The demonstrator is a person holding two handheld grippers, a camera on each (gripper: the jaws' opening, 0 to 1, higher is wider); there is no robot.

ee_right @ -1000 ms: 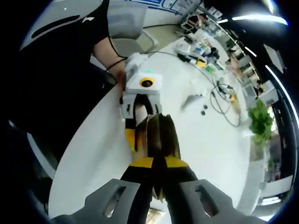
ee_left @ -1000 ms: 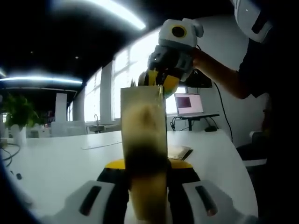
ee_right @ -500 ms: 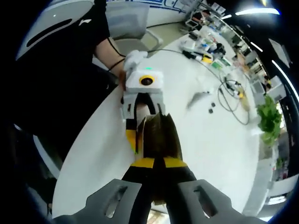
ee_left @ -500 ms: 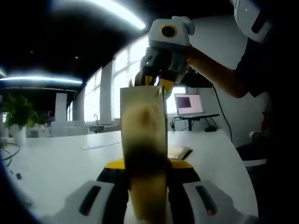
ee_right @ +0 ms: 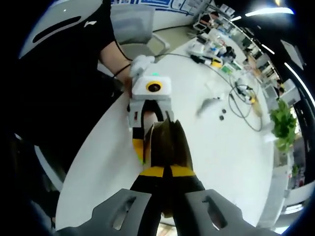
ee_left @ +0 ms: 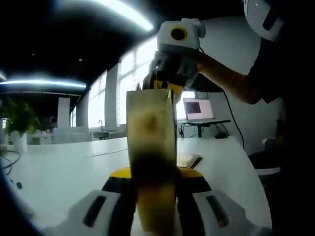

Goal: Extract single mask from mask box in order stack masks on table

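A tall brown mask box (ee_left: pixel 150 147) stands upright between my left gripper's (ee_left: pixel 152 173) jaws, which are shut on it just above the white table (ee_left: pixel 59 172). My right gripper (ee_left: pixel 165 87) hangs over the box with its yellow tips at the top edge. In the right gripper view I look down into the open box (ee_right: pixel 170 142). My right gripper (ee_right: pixel 166 169) has its jaws together at the opening, and whatever they pinch is hidden. The left gripper (ee_right: pixel 147 123) holds the box from the far side.
A flat packet (ee_left: pixel 189 160) lies on the table behind the box, with a laptop (ee_left: pixel 198 109) further back. Cables and small items (ee_right: pixel 241 98) and a plant (ee_right: pixel 281 129) sit on the table's far side. The person's arm (ee_left: pixel 231 78) reaches in, and a chair (ee_right: pixel 133 24) stands by the table edge.
The right gripper has shifted slightly left and up over the box top. The box and the left gripper have stayed still.
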